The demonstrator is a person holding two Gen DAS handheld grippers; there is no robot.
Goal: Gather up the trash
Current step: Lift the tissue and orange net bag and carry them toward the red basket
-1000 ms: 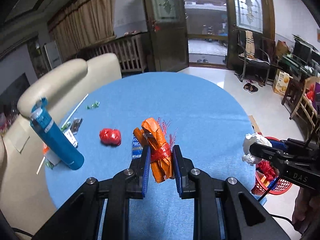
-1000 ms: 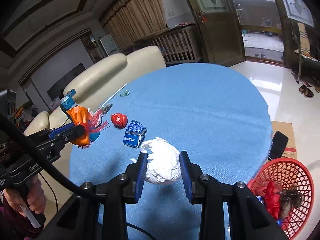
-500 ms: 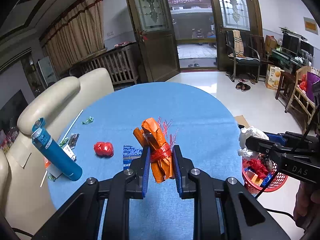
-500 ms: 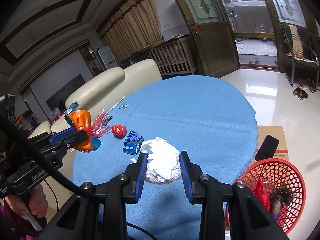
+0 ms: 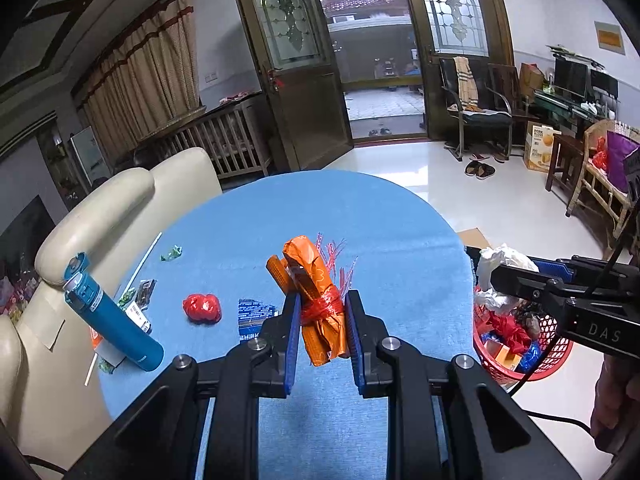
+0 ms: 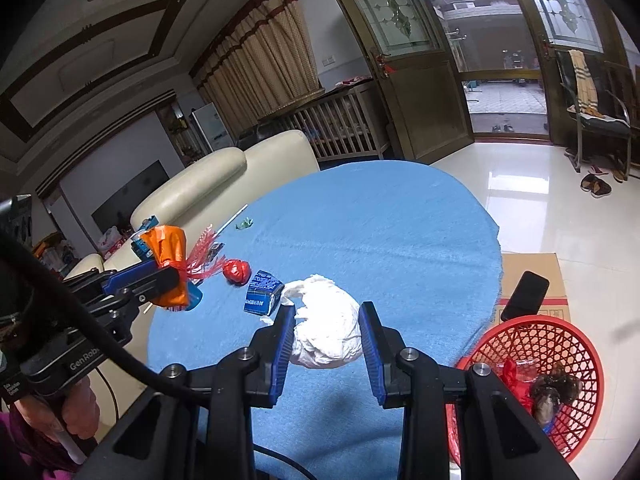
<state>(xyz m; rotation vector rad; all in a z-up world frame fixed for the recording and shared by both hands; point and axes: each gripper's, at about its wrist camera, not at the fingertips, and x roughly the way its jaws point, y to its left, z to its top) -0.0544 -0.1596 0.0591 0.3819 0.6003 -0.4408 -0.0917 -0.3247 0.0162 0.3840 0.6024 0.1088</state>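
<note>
My left gripper (image 5: 322, 312) is shut on an orange wrapper bundle (image 5: 316, 292) tied with red frilly plastic, held above the blue round table (image 5: 360, 220). My right gripper (image 6: 326, 320) is shut on a crumpled white paper wad (image 6: 326, 332), also lifted over the table near its right edge. From the left wrist view the right gripper (image 5: 486, 276) holds the white wad (image 5: 500, 260) over the red mesh basket (image 5: 520, 344). A red crumpled ball (image 5: 202, 308) and a small blue carton (image 5: 254, 314) lie on the table.
A blue bottle (image 5: 108, 316) lies at the table's left edge with small wrappers (image 5: 140, 296), a white straw (image 5: 142, 264) and a green candy wrapper (image 5: 171, 252). A cream sofa (image 5: 100, 208) stands behind. The red basket (image 6: 532, 364) on the floor holds trash, beside a cardboard box (image 6: 532, 276).
Both grippers pulled back and rose a little with their loads. In the left wrist view the right gripper and white wad now hang over the red basket, which shows more fully.
</note>
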